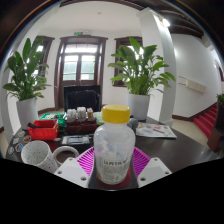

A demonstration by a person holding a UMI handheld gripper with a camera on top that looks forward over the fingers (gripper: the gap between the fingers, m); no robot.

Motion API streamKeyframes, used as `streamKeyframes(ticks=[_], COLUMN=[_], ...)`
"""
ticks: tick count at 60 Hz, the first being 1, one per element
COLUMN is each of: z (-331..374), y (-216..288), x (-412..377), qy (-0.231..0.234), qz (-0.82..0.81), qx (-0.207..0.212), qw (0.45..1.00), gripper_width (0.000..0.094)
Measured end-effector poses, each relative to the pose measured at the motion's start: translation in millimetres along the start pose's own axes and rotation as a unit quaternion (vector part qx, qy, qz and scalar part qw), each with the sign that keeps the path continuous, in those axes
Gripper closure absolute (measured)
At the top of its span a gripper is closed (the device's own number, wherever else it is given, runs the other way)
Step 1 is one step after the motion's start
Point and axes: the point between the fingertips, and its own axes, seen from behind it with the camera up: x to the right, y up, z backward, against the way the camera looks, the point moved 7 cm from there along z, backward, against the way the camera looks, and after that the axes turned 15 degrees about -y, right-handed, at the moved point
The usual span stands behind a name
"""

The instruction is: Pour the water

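Observation:
A clear plastic bottle [113,150] with a yellow cap [116,114] and a white label stands upright between my fingers. My gripper [113,165] has its purple pads [87,160] against the bottle on both sides and is shut on it. A white mug [38,155] with a handle sits on the dark table to the left of the bottle, close to the left finger. The bottle's base is hidden behind the fingers.
A red tray [43,130] with small things and a set of dark cups [80,117] lie beyond the mug. Papers [153,129] lie to the right on the table. Two potted plants [138,70] stand behind, before a window.

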Motion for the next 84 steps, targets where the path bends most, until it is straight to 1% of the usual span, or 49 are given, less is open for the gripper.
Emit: streamKeyframes(ticks=[4, 5, 9, 13, 15, 17, 20, 25, 29, 33, 40, 46, 55, 64, 71, 84], z=[-1, -2, 0, -3, -1, 0, 6, 22, 42, 73, 130, 180, 236, 271, 293, 303], y=[-1, -1, 0, -3, -7, -11, -15, -17, -21, -25, -21, -5, 26, 45, 54, 54], x=[0, 0, 0, 0, 0, 1, 3, 8, 11, 17, 38, 50, 58, 59, 58, 66], qy=[-0.002, -0.002, -0.002, 0.001, 0.000, 0.002, 0.000, -0.004, 0.002, 0.003, -0.007, 0.013, 0.050, 0.075, 0.099, 0.096], qz=[0.007, 0.008, 0.004, -0.005, -0.004, 0.006, 0.022, 0.037, 0.043, 0.046, 0.045, 0.045, 0.055, 0.046, 0.028, 0.030], qx=[0.001, 0.002, -0.002, -0.015, -0.032, -0.045, -0.049, -0.046, -0.055, -0.066, -0.072, -0.068, -0.045, -0.022, -0.019, -0.011], qw=[1.000, 1.000, 1.000, 1.000, 0.999, 0.999, 0.999, 0.998, 0.998, 0.997, 0.996, 0.997, 0.996, 0.996, 0.995, 0.995], gripper_width=[0.0444, 0.0422, 0.0390, 0.0350, 0.0312, 0.0245, 0.0200, 0.0206, 0.0202, 0.0201, 0.0205, 0.0205, 0.0199, 0.0201, 0.0201, 0.0203])
